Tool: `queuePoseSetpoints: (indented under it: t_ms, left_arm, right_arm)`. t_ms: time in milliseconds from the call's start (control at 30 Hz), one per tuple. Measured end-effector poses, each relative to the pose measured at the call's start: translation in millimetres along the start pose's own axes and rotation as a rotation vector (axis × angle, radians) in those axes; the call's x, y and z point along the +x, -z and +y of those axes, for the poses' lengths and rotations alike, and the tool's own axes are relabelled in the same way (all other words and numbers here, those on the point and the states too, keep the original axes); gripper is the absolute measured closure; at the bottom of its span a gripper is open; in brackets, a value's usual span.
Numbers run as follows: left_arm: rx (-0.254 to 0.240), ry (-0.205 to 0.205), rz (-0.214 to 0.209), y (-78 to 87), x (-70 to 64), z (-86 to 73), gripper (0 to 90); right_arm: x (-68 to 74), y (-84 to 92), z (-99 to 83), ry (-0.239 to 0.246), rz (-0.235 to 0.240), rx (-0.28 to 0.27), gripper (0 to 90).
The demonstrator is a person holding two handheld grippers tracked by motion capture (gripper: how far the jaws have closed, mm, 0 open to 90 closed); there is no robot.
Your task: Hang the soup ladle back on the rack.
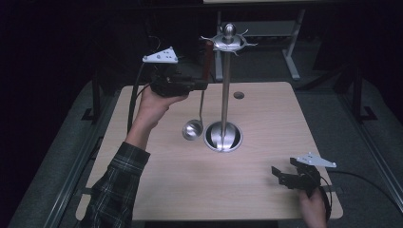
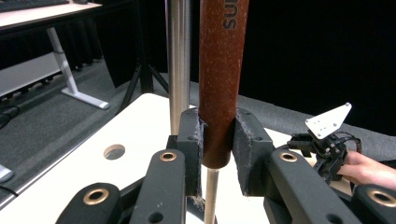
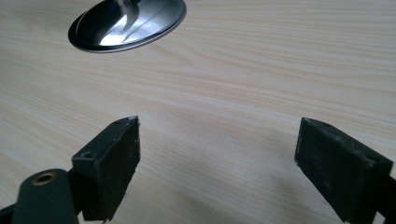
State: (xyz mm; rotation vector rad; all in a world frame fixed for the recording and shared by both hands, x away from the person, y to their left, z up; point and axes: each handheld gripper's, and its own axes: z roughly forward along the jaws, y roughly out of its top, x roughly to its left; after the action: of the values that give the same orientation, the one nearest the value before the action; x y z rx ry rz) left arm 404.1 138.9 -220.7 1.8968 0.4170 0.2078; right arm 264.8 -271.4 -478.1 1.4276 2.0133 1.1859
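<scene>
Ladle (image 1: pixel 194 127) hangs upright above the table's (image 1: pixel 266 190) middle, bowl low beside the steel stand's (image 1: pixel 225 85) round base; left gripper (image 1: pixel 202 84) pinches its red-brown handle (image 2: pixel 219 84). Right gripper (image 1: pixel 281 176), jaws spread and empty, sits near the table's near right corner

Between the black jaws, the ladle (image 2: pixel 219 88) handle is reddish-brown with dark lettering; behind them, the utensil stand (image 2: pixel 179 60) pole is polished silver.
</scene>
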Motion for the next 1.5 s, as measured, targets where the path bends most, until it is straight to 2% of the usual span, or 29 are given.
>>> queuePoseSetpoints:
  t_ms: [400, 500, 733, 933, 1000, 1267, 1500]
  left_arm:
    - [0.003, 0.011, -0.010, -11.2, 3.6, -0.2, 74.6]
    - [0.020, 0.005, -0.002, -14.1, 3.5, -1.9, 74.6]
    - [0.014, 0.011, -0.011, -15.3, 3.6, -3.2, 74.4]
    - [0.026, -0.007, 0.011, -12.8, 3.6, -2.6, 73.2]
    - [0.020, -0.005, 0.011, -11.9, 3.5, -2.7, 67.0]
    - [0.044, -0.014, 0.045, -2.1, 2.1, -5.0, 60.3]
    - [0.105, -0.023, 0.068, 9.8, -0.3, -17.5, 52.1]
  right_arm:
    - [-0.2, 0.1, -0.1, -0.004, 0.004, -0.002, 13.6]
    - [-0.2, 0.2, -0.1, -0.003, 0.003, -0.002, 13.6]
    - [0.1, 0.1, -0.1, -0.003, 0.002, -0.001, 13.6]
    - [-0.1, 0.1, -0.1, -0.005, 0.005, -0.002, 13.6]
    - [-0.2, 0.1, -0.1, -0.005, 0.006, -0.002, 13.5]
    - [-0.6, 0.1, -0.1, -0.007, 0.011, -0.001, 13.6]
    - [-1.2, 0.8, -0.4, -0.009, 0.010, -0.009, 13.6]
